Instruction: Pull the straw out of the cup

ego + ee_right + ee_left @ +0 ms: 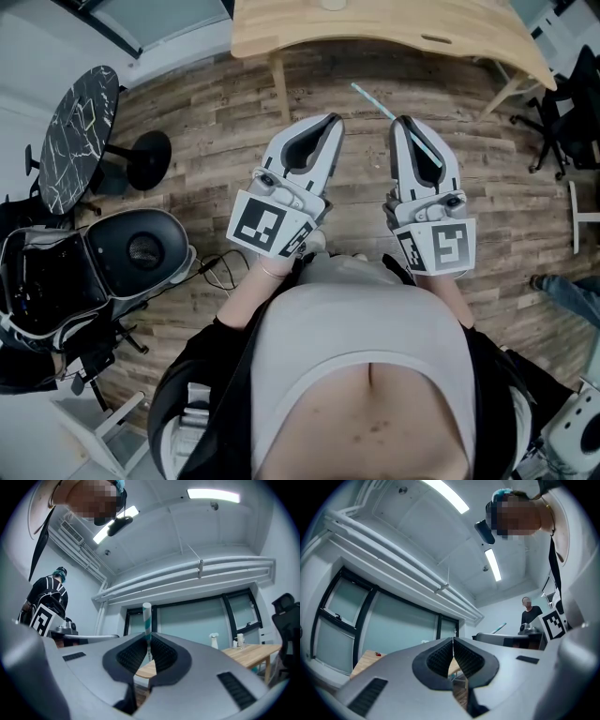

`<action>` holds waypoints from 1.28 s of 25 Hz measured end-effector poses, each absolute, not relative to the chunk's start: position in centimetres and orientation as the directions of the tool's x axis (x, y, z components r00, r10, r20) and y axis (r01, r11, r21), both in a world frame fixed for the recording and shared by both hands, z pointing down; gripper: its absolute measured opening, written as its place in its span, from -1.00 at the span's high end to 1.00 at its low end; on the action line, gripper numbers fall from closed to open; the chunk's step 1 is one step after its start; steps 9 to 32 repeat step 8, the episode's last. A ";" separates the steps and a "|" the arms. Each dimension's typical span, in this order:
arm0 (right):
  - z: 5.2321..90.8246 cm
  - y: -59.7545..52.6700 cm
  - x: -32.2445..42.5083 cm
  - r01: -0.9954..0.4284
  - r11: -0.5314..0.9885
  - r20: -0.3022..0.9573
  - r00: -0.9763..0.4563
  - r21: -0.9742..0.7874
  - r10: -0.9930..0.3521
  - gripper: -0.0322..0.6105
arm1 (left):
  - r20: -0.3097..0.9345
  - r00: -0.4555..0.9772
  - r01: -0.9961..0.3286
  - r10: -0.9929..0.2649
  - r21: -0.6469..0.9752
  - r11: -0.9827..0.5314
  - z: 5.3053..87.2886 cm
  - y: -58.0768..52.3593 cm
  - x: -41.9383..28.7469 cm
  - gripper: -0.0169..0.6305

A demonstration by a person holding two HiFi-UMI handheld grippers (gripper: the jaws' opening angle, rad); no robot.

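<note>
The right gripper (148, 643) is pinched on the straw (146, 620). Its ribbed pads (161, 654) are almost together on the teal-and-white striped tube, which sticks out past the tips and tilts upward. The left gripper (453, 641) is pressed together with nothing between its jaws.

The head view shows both grippers held side by side close in front of the person's torso, over a wooden plank floor (216, 141). The straw slants away from the right gripper's tips, touching nothing else.

Only the gripper views show the ceiling with its light strips (445, 496), the dark-framed windows (187, 620) and a bystander (530, 613) in black. Only the right gripper view shows a white bottle (214, 641) on the light wooden table (375, 33).

On the floor, a black bag (131, 248) lies at the left, a round black table (80, 131) stands beyond it, and an office chair (574, 117) is at the right.
</note>
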State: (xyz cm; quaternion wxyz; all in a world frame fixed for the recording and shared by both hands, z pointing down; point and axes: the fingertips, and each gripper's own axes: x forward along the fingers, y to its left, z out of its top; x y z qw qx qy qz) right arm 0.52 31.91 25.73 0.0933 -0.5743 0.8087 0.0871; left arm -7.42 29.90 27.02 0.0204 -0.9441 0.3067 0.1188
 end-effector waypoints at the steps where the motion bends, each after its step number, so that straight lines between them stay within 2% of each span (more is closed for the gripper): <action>1: 25.7 31.8 0.6 -0.945 0.325 -0.251 -0.322 0.033 -0.913 0.77 | -0.234 0.786 -0.580 -0.572 0.037 -0.814 27.1 29.8 -7.3 0.91; 32: 25.6 31.8 1.0 -0.945 0.326 -0.253 -0.324 0.036 -0.911 0.77 | -0.234 0.790 -0.575 -0.567 0.042 -0.817 27.1 30.0 -6.8 0.91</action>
